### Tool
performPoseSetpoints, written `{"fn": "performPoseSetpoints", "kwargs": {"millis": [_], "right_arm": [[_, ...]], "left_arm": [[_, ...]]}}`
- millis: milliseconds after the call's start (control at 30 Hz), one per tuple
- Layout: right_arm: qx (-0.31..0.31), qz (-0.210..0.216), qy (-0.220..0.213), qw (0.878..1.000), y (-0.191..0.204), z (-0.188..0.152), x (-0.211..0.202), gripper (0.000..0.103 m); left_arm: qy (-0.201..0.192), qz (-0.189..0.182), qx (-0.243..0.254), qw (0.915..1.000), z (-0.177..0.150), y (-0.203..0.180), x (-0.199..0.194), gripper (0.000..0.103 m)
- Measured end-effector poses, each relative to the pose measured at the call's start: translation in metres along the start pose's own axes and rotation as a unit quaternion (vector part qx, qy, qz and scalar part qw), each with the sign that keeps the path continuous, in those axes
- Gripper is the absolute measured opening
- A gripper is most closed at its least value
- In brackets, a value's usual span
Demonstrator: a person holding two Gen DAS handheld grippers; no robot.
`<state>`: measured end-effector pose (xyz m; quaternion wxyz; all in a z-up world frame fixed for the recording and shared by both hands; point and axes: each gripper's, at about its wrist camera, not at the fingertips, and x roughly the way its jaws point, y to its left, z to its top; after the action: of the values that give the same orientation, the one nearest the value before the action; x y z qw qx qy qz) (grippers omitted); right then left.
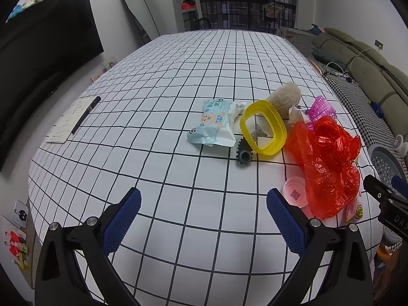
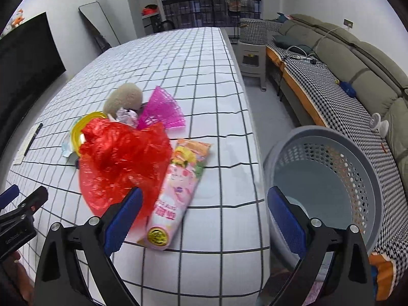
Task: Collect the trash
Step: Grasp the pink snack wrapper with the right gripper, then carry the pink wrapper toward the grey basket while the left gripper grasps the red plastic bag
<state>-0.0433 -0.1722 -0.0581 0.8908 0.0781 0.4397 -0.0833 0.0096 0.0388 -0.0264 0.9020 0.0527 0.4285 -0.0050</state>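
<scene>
Trash lies in a heap on the checked tablecloth: a crumpled red plastic bag point(image 1: 329, 163) point(image 2: 119, 160), a yellow plastic ring point(image 1: 264, 127), a wet-wipes packet point(image 1: 211, 123), a black gear point(image 1: 244, 154), a pink lid point(image 1: 295, 191), a beige fuzzy ball point(image 1: 284, 98) point(image 2: 123, 99), a magenta mesh piece point(image 2: 163, 113) and a pink snack tube point(image 2: 176, 196). My left gripper point(image 1: 204, 219) is open above bare cloth, short of the heap. My right gripper point(image 2: 204, 219) is open over the table's right edge, its left finger point(image 2: 125, 216) beside the tube and bag. A grey perforated basket point(image 2: 357, 153) stands on the floor right of the table.
A sheet of paper with a black pen point(image 1: 85, 114) lies at the table's left. A sofa with a houndstooth cover point(image 2: 331, 76) runs along the right wall. A dark TV screen point(image 1: 38, 63) hangs on the left wall. A grey stool point(image 2: 251, 58) stands beyond the basket.
</scene>
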Motion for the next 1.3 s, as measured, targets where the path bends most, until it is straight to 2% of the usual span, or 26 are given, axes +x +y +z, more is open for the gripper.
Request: {"fn": "performPoseSetpoints", "kwargs": {"millis": [200,467,667,733,900,1000,1100,1133,1167,1300], "right_arm": [[0.003,-0.017,0.014,1.000,-0.005,0.003,0.015,0.094],[-0.008,-0.011,0.032,0.999,0.001,0.000,0.029,0.094],[-0.015,-0.013,0.030,0.999,0.004,-0.002,0.032,0.093],[-0.016,-0.011,0.028,0.999,0.004,-0.003,0.033,0.084],[-0.022,-0.007,0.030,0.999,0.007,-0.005,0.031,0.074],[-0.028,0.004,0.039,0.999,0.008,-0.008,0.032,0.057],[-0.030,0.012,0.039,0.999,0.008,-0.011,0.030,0.045],[-0.031,0.015,0.036,0.999,0.009,-0.011,0.028,0.033],[-0.033,0.018,0.037,0.999,0.009,-0.011,0.027,0.027],[-0.022,0.034,0.034,0.999,0.002,-0.013,0.021,0.024]], "left_arm": [[0.002,-0.005,0.005,1.0000,0.001,-0.006,0.001,0.097],[0.003,-0.008,0.008,0.9999,0.002,-0.011,0.002,0.097],[-0.001,-0.013,0.013,0.9998,0.002,-0.018,0.002,0.097],[-0.002,-0.012,0.015,0.9998,0.002,-0.020,0.001,0.097],[-0.003,-0.018,0.014,0.9997,0.002,-0.025,0.000,0.097],[-0.005,-0.022,0.015,0.9996,0.002,-0.028,-0.003,0.097],[-0.004,-0.024,0.018,0.9995,0.001,-0.032,-0.004,0.097],[-0.003,-0.024,0.020,0.9995,0.001,-0.033,-0.004,0.097],[-0.003,-0.025,0.020,0.9995,0.001,-0.033,-0.004,0.097],[-0.005,-0.029,0.018,0.9994,0.000,-0.037,-0.005,0.097]]}}
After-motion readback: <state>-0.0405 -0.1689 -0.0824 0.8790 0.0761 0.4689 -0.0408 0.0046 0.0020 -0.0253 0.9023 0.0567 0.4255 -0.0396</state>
